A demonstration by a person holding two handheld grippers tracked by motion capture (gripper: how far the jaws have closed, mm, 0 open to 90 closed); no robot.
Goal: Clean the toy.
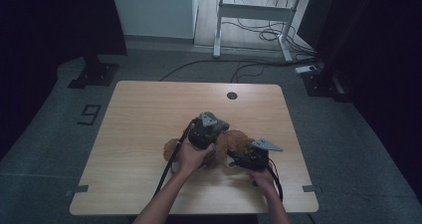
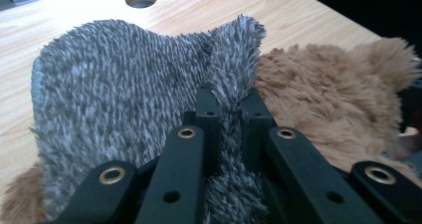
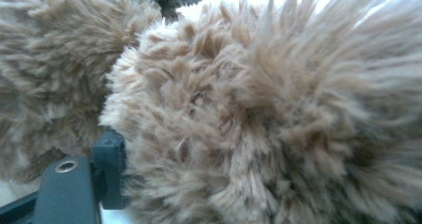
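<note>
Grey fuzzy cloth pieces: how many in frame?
1. The grey fuzzy cloth lies over the brown plush toy on the table, a fold of it pinched in the left gripper. More could be hidden under the plush.

Both forearms come up side by side, each hand wrapped around the body of its tool. The left hand-held gripper (image 1: 211,126) sits just ahead of the right hand-held gripper (image 1: 238,157) and to its left, its jaws drawn close together with a ridge of grey pile pinched between them. The right one points leftward; one black jaw shows, pressed against brown fur, its closure hidden.
</note>
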